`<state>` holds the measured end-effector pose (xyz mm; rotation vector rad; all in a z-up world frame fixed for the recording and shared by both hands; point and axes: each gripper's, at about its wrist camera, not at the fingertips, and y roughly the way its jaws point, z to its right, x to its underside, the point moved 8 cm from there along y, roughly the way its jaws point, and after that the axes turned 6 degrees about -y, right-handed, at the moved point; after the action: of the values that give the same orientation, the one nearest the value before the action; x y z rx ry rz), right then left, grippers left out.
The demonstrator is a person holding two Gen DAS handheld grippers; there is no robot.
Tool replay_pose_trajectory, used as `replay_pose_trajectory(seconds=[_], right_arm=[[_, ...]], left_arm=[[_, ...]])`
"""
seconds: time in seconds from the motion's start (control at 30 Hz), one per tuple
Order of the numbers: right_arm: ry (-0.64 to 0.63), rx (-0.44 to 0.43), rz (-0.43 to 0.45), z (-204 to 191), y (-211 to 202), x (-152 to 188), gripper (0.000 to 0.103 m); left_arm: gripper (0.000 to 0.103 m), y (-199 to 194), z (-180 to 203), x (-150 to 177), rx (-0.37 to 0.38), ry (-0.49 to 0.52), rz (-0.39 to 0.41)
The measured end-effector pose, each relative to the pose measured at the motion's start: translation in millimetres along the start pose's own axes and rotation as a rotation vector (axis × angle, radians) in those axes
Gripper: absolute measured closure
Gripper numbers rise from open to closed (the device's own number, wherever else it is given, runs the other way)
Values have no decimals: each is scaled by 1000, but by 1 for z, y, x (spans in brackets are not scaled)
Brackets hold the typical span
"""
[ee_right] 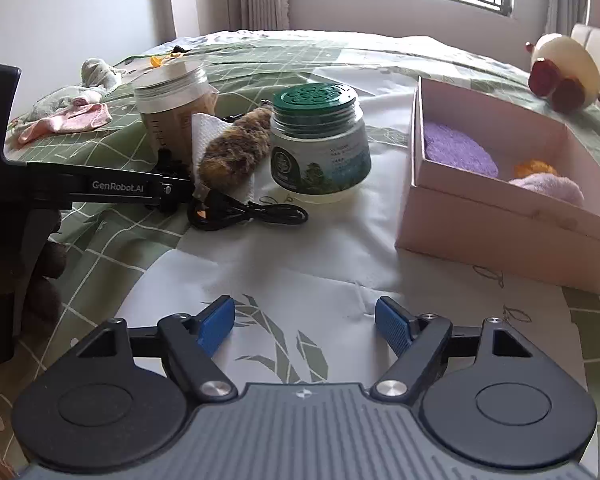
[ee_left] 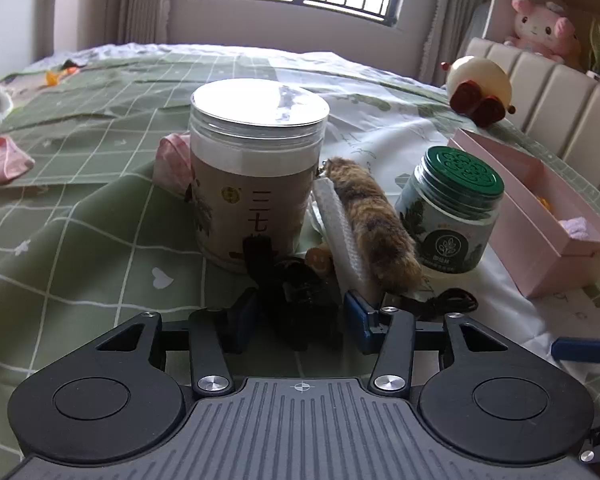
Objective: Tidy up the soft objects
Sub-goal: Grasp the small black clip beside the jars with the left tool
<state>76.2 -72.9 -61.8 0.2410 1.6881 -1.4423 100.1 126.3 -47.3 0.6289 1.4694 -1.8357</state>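
Right claw: blue pads spread wide, nothing between, over the white leaf-print patch of the green checked bed cover. Left claw: pads half open around a small black object; whether they press it, cannot tell. Just beyond, a black coiled cable. Then a mottled brown furry tail-shaped plush on white tissue, lying between a tall silver-lidded clear plastic jar and a squat green-lidded jar. Right of these, open pink cardboard box holding a purple round pad. Far left, pink socks.
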Motion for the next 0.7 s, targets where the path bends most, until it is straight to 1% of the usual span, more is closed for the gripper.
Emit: replay_pose_trajectory(seconds=[0.03,0.1,0.27,0.4,0.57,0.63,0.7], right_arm=[[-6,-3,6,-1,-1,-1,25],[-17,2,26,-3,-4,-3,25],[-65,26,94,-9,-11,-18,25],[-111,-9,119,-26,-5,-39,25],[-165,-57,89,-42,23,-61,25],[-152,-55,58,-38,37,-66,25],[-109,-51,38,-31,46,-69,25]], left_arm=[[61,-1,0,1,9,-2,3],[61,-8,-2,2,39,-20,7],[62,-35,-9,9,60,-29,44],[62,-58,-25,10,58,-87,60],[62,-76,-43,14,76,-142,53],[62,-80,-46,17,99,-154,50],[62,-80,-50,21,130,-161,26]])
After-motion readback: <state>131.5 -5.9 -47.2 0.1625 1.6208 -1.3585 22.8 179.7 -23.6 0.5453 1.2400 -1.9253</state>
